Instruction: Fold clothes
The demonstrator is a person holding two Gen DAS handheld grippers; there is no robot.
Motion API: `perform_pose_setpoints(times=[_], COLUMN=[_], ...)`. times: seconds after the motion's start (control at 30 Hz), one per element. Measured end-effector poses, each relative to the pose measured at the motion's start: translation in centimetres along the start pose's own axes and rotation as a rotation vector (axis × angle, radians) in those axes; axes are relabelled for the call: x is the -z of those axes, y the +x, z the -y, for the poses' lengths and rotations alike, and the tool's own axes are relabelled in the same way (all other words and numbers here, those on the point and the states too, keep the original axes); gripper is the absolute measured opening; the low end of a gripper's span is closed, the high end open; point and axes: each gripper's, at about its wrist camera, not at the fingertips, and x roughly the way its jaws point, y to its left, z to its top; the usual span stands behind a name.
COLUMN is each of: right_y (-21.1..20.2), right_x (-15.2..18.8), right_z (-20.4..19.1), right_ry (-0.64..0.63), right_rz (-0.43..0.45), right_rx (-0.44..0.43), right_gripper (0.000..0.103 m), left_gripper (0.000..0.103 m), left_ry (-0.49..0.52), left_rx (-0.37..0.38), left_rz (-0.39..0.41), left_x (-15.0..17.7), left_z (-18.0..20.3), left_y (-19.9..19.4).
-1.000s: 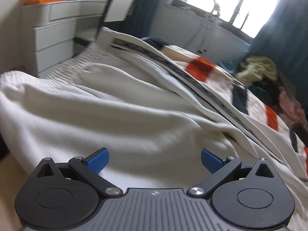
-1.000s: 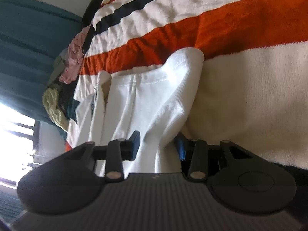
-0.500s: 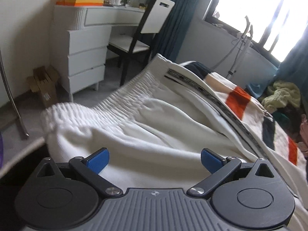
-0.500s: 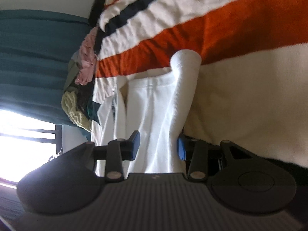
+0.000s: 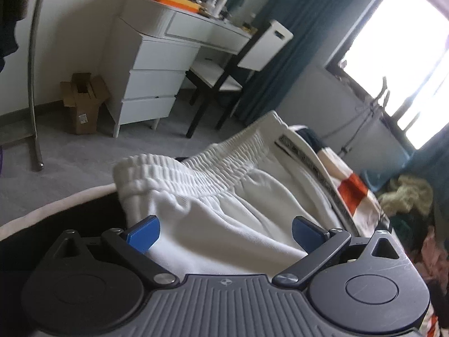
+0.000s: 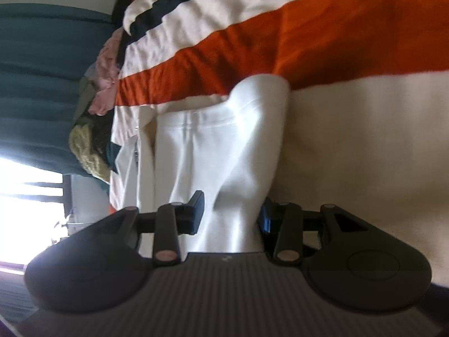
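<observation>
Bedroom, striped blanket (image 6: 280, 42) over the bed. White trousers (image 5: 224, 210) spread across it, elastic waistband at the edge. Left gripper (image 5: 224, 231) wide open above them; right gripper (image 6: 231, 213), just narrowed, pinching a fold.

Striped bed cover (image 6: 280, 42), white trousers (image 5: 224, 210) lying on it, clothes heap (image 5: 404, 196)
</observation>
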Motion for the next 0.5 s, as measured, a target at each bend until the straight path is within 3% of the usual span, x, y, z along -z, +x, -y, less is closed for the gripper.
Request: perform_pose_setpoints(times=[0.03,0.07,0.23,0.37,0.5], right_y=[0.0,-0.2,-2.4,-3.3,-3.2], right_x=[0.0,0.0,0.3,0.3,0.0], right_z=[0.0,-0.1,-1.3,-1.5,-0.8], right_ry=[-0.005,-0.012,-0.058,-0.049,0.0], right_rz=[0.006,0.017,0.135,0.177,0.156], right_rx=[-0.003,-0.009,-0.088,-0.124,-0.111], right_gripper=[0.012,0.008,0.006,0.006,0.006], left_gripper=[0.101,0.101,0.1,0.1,0.098], left_ry=[-0.013,-0.024,-0.084,-0.178,-0.299], left_rx=[0.002,-0.001,0.004,-0.057,-0.1], left_rz=[0.001,0.001,0.019,0.05,-0.038], left_x=[0.0,0.0,0.1,-0.1,-0.2], left_z=[-0.3,-0.5,-1.7,-3.3,-5.2], left_y=[-0.2,-0.5,-2.4,-3.4,-2.2])
